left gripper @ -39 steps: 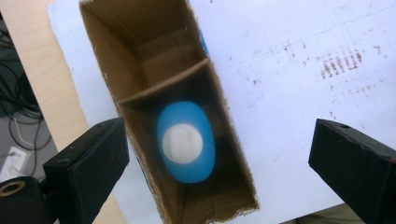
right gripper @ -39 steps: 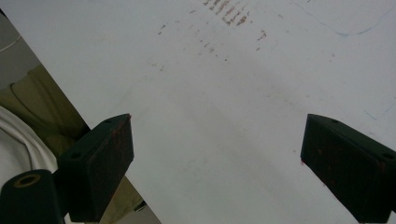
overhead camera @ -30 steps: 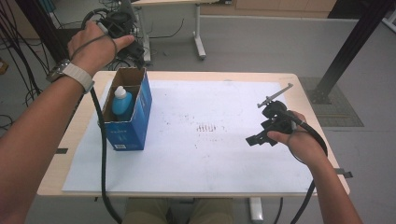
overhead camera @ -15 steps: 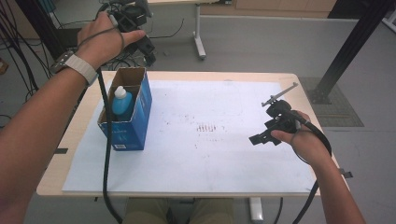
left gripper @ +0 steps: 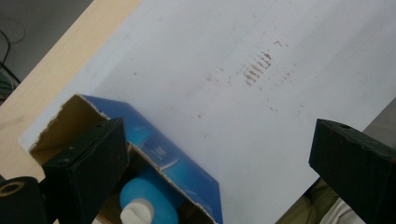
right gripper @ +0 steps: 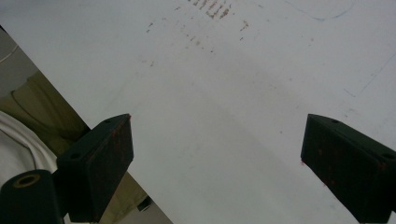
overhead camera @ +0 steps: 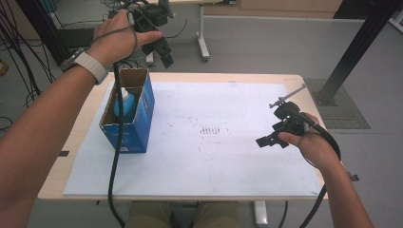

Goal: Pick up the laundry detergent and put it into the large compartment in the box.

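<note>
Above blue box (overhead camera: 138, 121), left gripper (overhead camera: 164, 52) w/ fingers (left gripper: 86, 172) apart.

Both tongs are black: the left tongs (overhead camera: 161, 45) and right tongs (overhead camera: 271, 140) each end in two blocky, flat-faced jaws with small screw holes, and a thick black cable (overhead camera: 114, 161) trails from each. The right one carries a thin grey bar on top. The left wrist wears a watch (overhead camera: 88, 64) with a pale band, and both forearms are sleeveless.
</note>
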Demonstrator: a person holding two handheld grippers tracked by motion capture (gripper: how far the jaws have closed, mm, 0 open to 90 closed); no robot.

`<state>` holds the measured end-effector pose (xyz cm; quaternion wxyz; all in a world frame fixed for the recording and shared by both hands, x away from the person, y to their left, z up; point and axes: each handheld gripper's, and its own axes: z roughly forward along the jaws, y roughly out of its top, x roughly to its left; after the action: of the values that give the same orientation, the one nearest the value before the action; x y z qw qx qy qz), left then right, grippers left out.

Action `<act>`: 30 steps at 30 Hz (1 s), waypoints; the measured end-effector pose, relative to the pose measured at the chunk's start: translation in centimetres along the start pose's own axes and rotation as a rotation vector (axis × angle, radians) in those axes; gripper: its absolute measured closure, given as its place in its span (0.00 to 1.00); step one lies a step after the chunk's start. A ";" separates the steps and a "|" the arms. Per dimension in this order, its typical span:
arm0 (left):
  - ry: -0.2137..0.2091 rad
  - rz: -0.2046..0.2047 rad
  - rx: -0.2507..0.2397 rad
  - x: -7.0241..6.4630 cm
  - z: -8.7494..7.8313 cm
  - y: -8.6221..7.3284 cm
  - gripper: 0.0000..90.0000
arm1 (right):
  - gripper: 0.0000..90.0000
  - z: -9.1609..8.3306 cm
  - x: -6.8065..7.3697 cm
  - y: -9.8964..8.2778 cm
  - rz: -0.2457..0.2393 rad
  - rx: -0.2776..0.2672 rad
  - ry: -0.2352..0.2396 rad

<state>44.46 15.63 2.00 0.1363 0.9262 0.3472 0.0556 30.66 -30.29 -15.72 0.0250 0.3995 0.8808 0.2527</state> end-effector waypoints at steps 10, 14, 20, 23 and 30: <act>-0.035 0.111 -0.002 -0.7 1.3 0.9 0.06 | 0.10 0.1 -0.2 -0.3 0.013 -0.001 0.000; -0.046 0.141 -0.001 -1.0 1.7 1.2 0.06 | 0.10 0.0 -0.2 -0.4 0.018 0.002 0.000; -0.064 0.188 0.010 -1.3 2.3 1.7 0.06 | 0.10 0.0 -0.2 -0.6 0.021 -0.001 -0.001; -0.071 0.210 0.007 -1.4 2.6 1.8 0.06 | 0.10 0.1 -0.2 -0.6 0.023 0.000 0.000; -0.100 0.259 0.022 -1.7 3.7 2.2 0.06 | 0.10 0.0 -0.3 -0.7 0.026 -0.002 -0.002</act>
<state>45.30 12.18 -0.89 0.1351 0.9663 0.2180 0.0229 30.42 -30.88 -16.13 0.0228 0.4113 0.8752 0.2534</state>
